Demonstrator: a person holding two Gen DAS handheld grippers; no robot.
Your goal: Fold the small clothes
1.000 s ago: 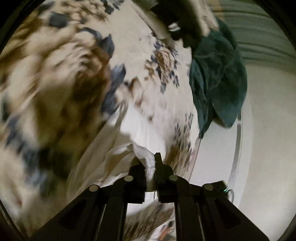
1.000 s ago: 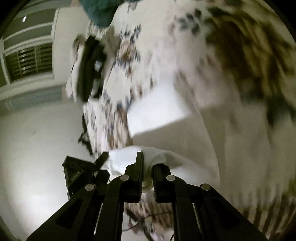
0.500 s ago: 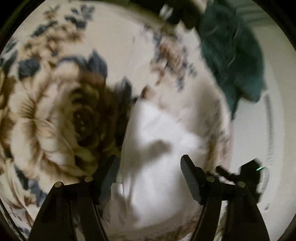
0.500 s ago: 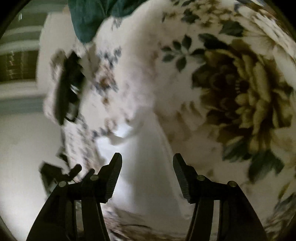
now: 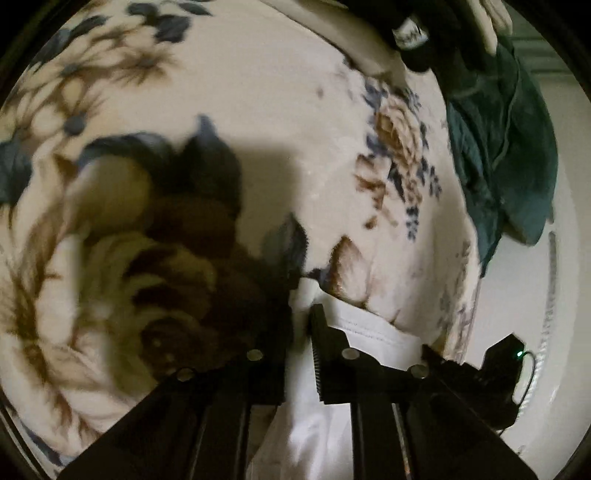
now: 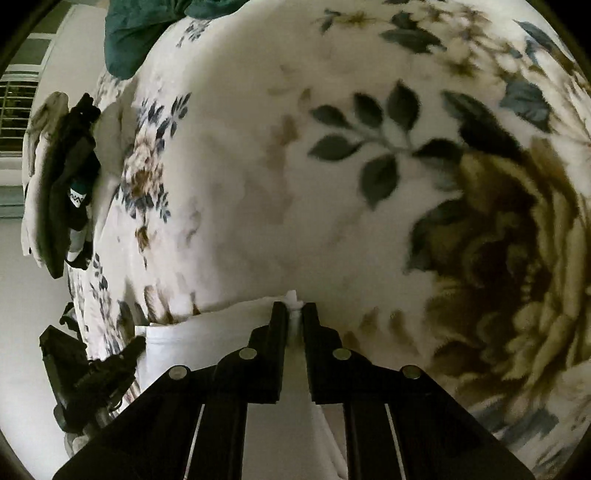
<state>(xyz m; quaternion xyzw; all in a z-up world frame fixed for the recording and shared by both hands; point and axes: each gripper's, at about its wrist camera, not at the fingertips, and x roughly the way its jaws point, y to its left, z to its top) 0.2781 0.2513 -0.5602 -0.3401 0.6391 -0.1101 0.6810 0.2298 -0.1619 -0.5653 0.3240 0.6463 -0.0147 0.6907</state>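
Note:
A small white garment (image 5: pixel 314 417) lies at the near edge of a floral blanket (image 5: pixel 277 129). My left gripper (image 5: pixel 301 317) is shut on its edge, with cloth pinched between the fingers. In the right wrist view the same white garment (image 6: pixel 207 332) stretches left from my right gripper (image 6: pixel 294 308), which is shut on a bunched corner. The rest of the garment is hidden under both grippers.
A dark teal cloth (image 5: pixel 506 155) hangs over the blanket's far right edge, also seen in the right wrist view (image 6: pixel 140 26). A pile of black and pale clothes (image 6: pixel 59 177) lies at the blanket's left edge. The other gripper's black body (image 6: pixel 88 373) shows low left.
Both grippers were shut on the white garment, opened over it half a second ago, and have now closed again on its near edge, lower and closer to the blanket.

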